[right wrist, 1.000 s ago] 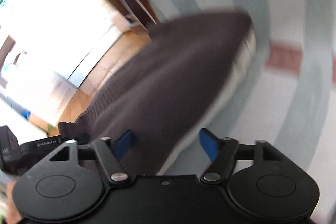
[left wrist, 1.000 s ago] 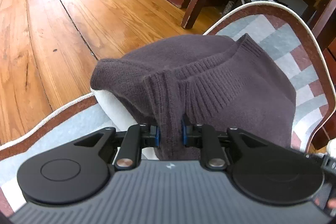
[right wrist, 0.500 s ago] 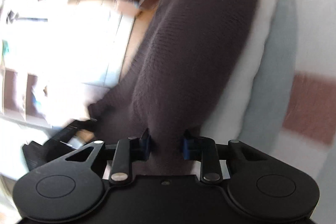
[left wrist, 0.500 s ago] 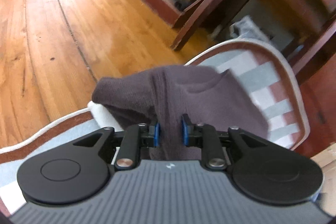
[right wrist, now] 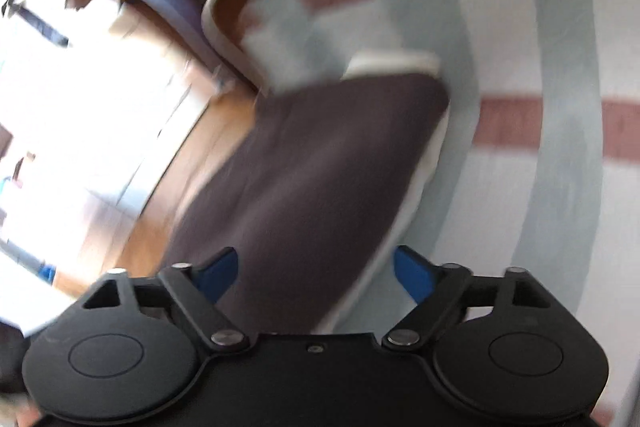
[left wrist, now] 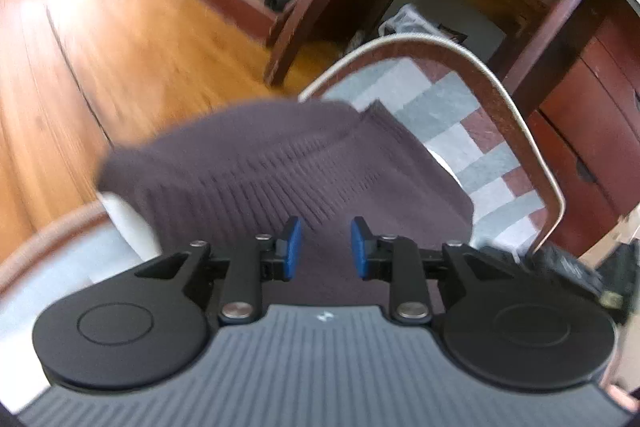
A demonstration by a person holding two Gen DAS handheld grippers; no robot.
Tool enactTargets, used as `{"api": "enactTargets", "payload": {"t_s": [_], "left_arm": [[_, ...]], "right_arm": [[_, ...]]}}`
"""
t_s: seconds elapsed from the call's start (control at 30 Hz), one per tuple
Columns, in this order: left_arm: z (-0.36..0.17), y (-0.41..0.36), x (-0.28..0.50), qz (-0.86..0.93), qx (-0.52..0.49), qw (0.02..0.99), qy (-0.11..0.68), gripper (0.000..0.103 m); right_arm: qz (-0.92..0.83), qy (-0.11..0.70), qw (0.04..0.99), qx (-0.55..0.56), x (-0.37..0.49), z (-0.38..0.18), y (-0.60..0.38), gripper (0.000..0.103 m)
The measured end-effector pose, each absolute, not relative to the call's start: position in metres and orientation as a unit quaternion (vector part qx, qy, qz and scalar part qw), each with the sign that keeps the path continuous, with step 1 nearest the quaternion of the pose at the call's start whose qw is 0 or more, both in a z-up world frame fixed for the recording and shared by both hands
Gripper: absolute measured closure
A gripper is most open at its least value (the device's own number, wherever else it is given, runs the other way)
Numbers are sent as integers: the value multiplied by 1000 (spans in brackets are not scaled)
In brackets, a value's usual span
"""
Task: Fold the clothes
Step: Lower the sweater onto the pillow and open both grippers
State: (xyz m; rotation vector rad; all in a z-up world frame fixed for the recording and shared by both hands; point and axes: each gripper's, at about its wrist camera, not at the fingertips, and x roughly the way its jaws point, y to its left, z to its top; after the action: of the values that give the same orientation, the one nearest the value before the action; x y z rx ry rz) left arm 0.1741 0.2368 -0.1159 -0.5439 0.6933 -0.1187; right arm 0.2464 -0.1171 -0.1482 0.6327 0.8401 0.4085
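The honey-coloured plank wood floor (left wrist: 120,39) fills the area ahead and to the left of the left gripper; no object stands on that stretch. The oval rug with grey, white and brick-red blocks and a cream border (left wrist: 472,115) lies under and to the right of the left gripper, its curved edge arcing ahead and down the right side. In the right wrist view the same rug (right wrist: 520,75) spreads ahead and to the right of the right gripper, with its border curving across the upper left.

Dark red-brown wooden furniture legs (left wrist: 304,11) rise just beyond the rug edge, ahead and to the right of the left gripper, and close off that side.

The dark brown ribbed knit sweater (left wrist: 280,167) lies directly ahead of the left gripper, on a cream-white folded garment (left wrist: 128,223) whose edge shows at the lower left. From the right gripper the sweater (right wrist: 320,167) stretches forward and left, the cream garment (right wrist: 404,63) projecting past its far end and right edge.

The left gripper (left wrist: 325,247) has its blue pads parted, with sweater fabric visible in the gap but not clamped. The right gripper (right wrist: 316,273) is spread wide, straddling the near end of the sweater.
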Motion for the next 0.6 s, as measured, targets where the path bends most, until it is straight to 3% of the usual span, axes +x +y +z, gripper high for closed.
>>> {"api": "enactTargets", "payload": {"t_s": [0.1,0.13,0.2,0.27,0.37,0.47,0.6], "left_arm": [[-130,226,184,-39,-231,905,355,77],[-135,224,185,-34,-224,905,361,77],[-140,223,184,-28,-222,905,362,77],[-141,223,183,-25,-227,905,359,77],[-141,221,186,-17,-237,900,365,77],[-137,213,193,-4,-225,898,379,77],[-118,199,182,19,-197,901,386,73]], "right_arm": [[163,394,849,312,287,-157,-124,15],[155,390,853,311,297,-160,-124,20],[159,380,870,271,308,-155,-119,80],[156,343,906,194,308,-141,-110,89],[132,309,939,70,314,-140,-100,92],[113,362,923,58,335,-165,-110,91],[92,358,925,92,320,-149,-118,71]]}}
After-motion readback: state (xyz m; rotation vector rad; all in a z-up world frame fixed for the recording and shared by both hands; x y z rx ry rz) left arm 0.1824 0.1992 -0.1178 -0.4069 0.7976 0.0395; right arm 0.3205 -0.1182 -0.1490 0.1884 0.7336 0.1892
